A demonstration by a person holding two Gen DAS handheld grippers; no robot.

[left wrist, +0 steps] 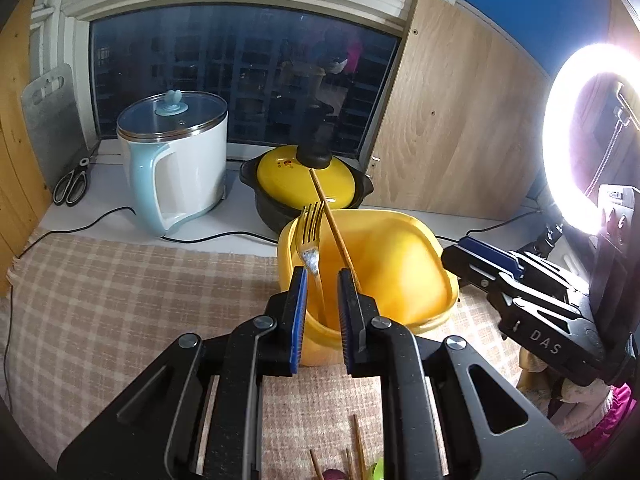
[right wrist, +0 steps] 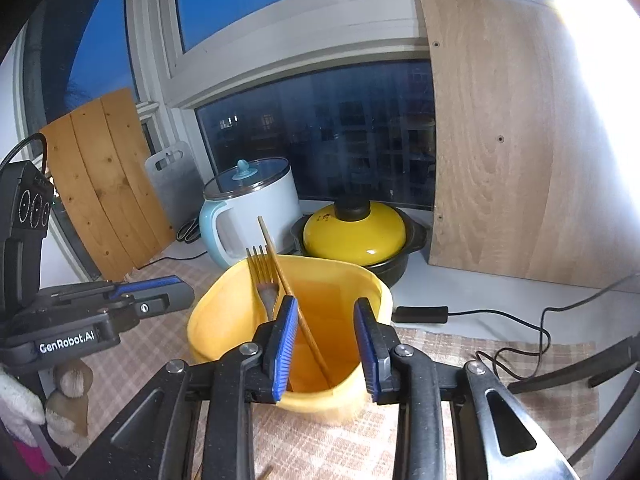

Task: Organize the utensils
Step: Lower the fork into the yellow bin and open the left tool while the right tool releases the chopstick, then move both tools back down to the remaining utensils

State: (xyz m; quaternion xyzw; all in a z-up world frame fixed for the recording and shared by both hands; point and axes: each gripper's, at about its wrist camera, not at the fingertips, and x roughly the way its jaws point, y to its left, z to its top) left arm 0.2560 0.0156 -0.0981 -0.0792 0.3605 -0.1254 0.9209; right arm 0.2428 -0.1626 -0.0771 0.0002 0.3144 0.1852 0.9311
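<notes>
- Left gripper [left wrist: 322, 276], centre frame: jaws slightly apart, gold fork [left wrist: 310, 236] handle between the pads, not pressed.
- Right gripper [right wrist: 326, 308]: jaws wider apart, gripping nothing; wooden chopstick [right wrist: 294, 300] between them.
- Both utensils stand in the yellow container [left wrist: 420, 312], centre right.

"GenRobot.AI" on left claw [right wrist: 182, 292]

A checked cloth [left wrist: 120, 300] covers the near part of the table; its far strip [left wrist: 224, 216] is bare white. On the cloth stand a yellow tub [left wrist: 400, 280] and, at the near edge, loose chopsticks [left wrist: 358, 444]. On the white strip sit a kettle [left wrist: 180, 168], a black pot with a yellow lid [left wrist: 304, 188], scissors [left wrist: 72, 184] and a black cable [left wrist: 100, 216].
</notes>
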